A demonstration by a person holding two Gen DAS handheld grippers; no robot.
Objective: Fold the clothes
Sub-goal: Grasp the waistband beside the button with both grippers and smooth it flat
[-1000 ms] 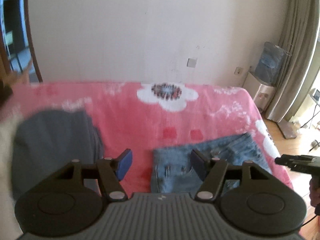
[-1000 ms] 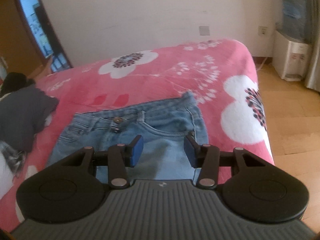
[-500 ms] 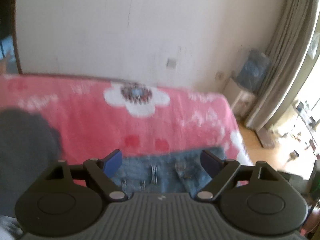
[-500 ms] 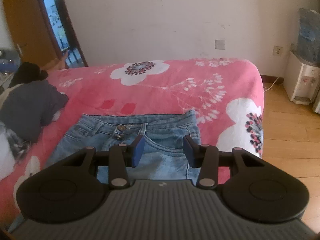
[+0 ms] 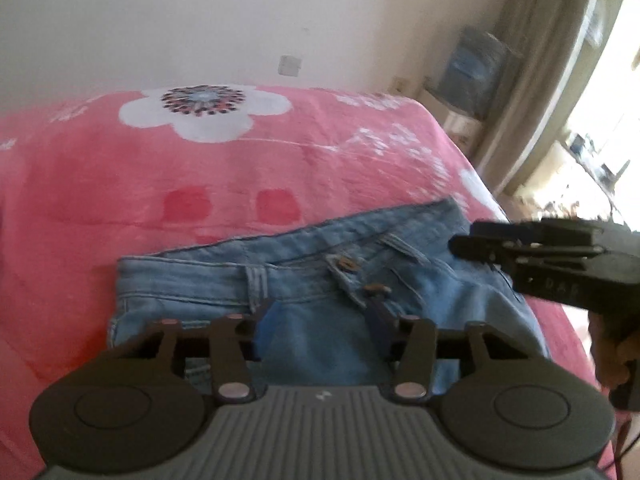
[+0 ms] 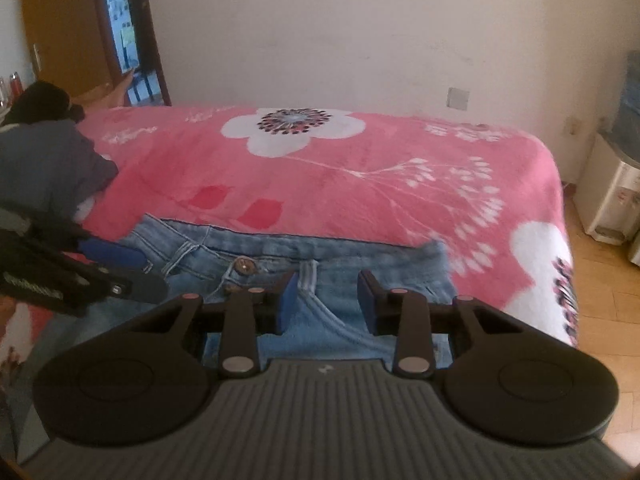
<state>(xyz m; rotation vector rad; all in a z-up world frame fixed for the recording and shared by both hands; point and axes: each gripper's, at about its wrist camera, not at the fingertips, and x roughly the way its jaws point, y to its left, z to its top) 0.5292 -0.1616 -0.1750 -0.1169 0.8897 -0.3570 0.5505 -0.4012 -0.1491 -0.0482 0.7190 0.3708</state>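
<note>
Bedspread: pink blanket (image 6: pixel 360 200) with white flowers and red patches fills the middle of both views, smooth, its rounded corner at the right edge of the right wrist view.
Jeans: light blue denim jeans (image 6: pixel 352 256) lie flat on the blanket at lower centre, waistband toward the wall, button and fly showing.
Left gripper: left gripper (image 5: pixel 320 320) hangs low over the jeans, jaws partly apart and closing, denim seen in the gap; whether the pads touch the cloth I cannot tell.
Right gripper: right gripper (image 6: pixel 326 304) sits above the front pocket, jaws partly apart and closing, not pressing on fabric.
Other clothes: grey garment (image 6: pixel 44 168) heaped at the left edge, a black one (image 6: pixel 40 100) behind it.
Wall: plain off-white wall (image 6: pixel 320 32) with a switch plate (image 6: pixel 457 99).
Doorway: brown wooden door (image 6: pixel 60 28), upper left.
Right side: water dispenser (image 6: pixel 612 200) on wooden floor (image 6: pixel 600 320); beige curtain (image 5: pixel 540 60) at upper right of the left wrist view.
</note>
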